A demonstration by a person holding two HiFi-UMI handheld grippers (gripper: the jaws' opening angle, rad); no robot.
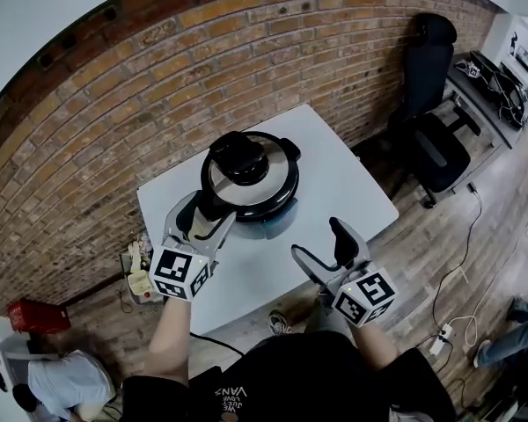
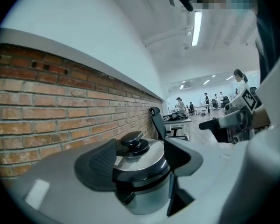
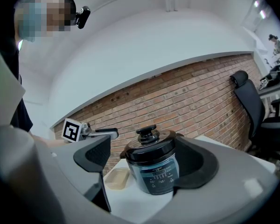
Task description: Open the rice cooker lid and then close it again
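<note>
The rice cooker [image 1: 262, 202] stands in the middle of a white table [image 1: 352, 192], its steel lid [image 1: 273, 181] down and a black knob [image 1: 239, 158] on top. My left gripper [image 1: 204, 211] is open at the cooker's near left side. In the left gripper view its jaws stand wide apart, with the cooker [image 2: 142, 195] and knob [image 2: 134, 141] close between them and neither pad pressing on it. My right gripper [image 1: 321, 246] is open over the table's front right, apart from the cooker [image 3: 155, 169], which shows framed between its fingers.
A brick wall [image 1: 158, 77] runs behind the table. A black office chair [image 1: 431, 121] and a cluttered desk [image 1: 502, 86] stand at the right. Cables and a power strip [image 1: 444, 332] lie on the wooden floor. A beige container [image 3: 115, 178] shows past the table's left edge.
</note>
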